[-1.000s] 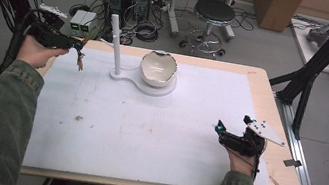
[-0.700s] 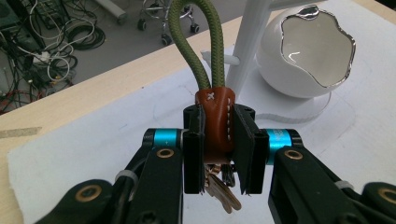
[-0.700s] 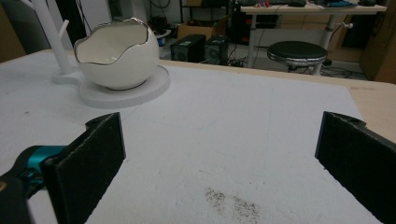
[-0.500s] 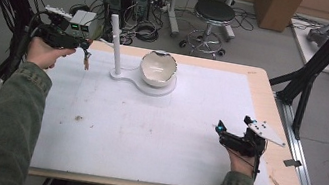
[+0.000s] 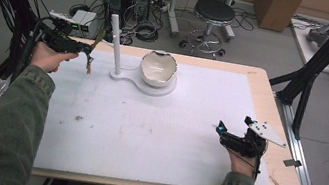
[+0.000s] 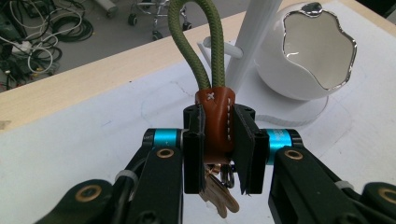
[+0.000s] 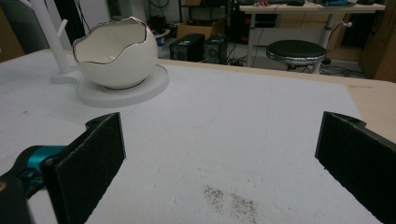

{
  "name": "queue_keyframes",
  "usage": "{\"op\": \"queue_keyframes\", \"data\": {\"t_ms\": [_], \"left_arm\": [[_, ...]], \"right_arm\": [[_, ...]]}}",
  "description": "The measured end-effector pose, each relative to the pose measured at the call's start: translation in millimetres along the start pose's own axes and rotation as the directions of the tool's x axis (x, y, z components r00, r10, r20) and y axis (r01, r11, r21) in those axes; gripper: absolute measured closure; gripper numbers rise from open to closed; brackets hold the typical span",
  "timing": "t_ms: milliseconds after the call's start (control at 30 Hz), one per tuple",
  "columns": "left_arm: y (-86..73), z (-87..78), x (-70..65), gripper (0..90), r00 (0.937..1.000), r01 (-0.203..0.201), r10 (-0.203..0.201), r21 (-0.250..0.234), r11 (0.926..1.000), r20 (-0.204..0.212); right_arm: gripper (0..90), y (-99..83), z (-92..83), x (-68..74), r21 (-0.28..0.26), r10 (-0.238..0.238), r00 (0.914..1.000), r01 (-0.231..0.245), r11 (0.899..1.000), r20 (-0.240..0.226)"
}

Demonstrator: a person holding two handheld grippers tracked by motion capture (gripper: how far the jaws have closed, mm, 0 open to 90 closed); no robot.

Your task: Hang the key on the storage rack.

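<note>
My left gripper (image 5: 87, 49) hangs over the table's far left corner, shut on a keyring's brown leather tab (image 6: 215, 122). The keyring's olive cord loop (image 6: 192, 42) sticks forward past the jaws toward the white peg stand (image 6: 254, 32), and the keys (image 6: 217, 196) dangle below. In the high view the loop (image 5: 99, 39) sits just left of the stand's post (image 5: 115, 44), apart from it. A white egg-shaped bowl (image 5: 158, 68) with a silver rim rests on the stand's round base (image 5: 167, 90). My right gripper (image 5: 220, 129) rests open at the table's right, with bare mat between its pads (image 7: 102, 149).
A white mat (image 5: 160, 137) covers most of the wooden table (image 5: 261, 78). Dark specks lie on the mat at the left (image 5: 78, 118) and in front of the right gripper (image 7: 231, 199). Behind the table are a stool (image 5: 214, 14), computer cases and cables on the floor.
My left hand has shifted a little to the right, bringing the keyring closer to the white post. The right gripper has stayed still.
</note>
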State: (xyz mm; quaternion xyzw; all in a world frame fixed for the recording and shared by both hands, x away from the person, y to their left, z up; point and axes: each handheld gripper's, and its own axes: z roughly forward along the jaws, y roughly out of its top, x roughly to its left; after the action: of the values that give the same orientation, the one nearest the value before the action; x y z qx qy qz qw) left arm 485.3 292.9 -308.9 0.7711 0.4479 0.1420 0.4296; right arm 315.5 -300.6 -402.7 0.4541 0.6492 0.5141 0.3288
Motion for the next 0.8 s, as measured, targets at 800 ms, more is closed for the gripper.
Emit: {"op": "queue_keyframes", "data": {"t_ms": [800], "left_arm": [[-3.5, 24.5, -12.5, 74.1, 0.998, -0.062, 0.061, 0.061, 0.9962, 0.018]], "right_arm": [[0.6, -0.5, 0.6, -0.7, 0.004, -0.002, 1.0, 0.002, 1.0, 0.0]]}}
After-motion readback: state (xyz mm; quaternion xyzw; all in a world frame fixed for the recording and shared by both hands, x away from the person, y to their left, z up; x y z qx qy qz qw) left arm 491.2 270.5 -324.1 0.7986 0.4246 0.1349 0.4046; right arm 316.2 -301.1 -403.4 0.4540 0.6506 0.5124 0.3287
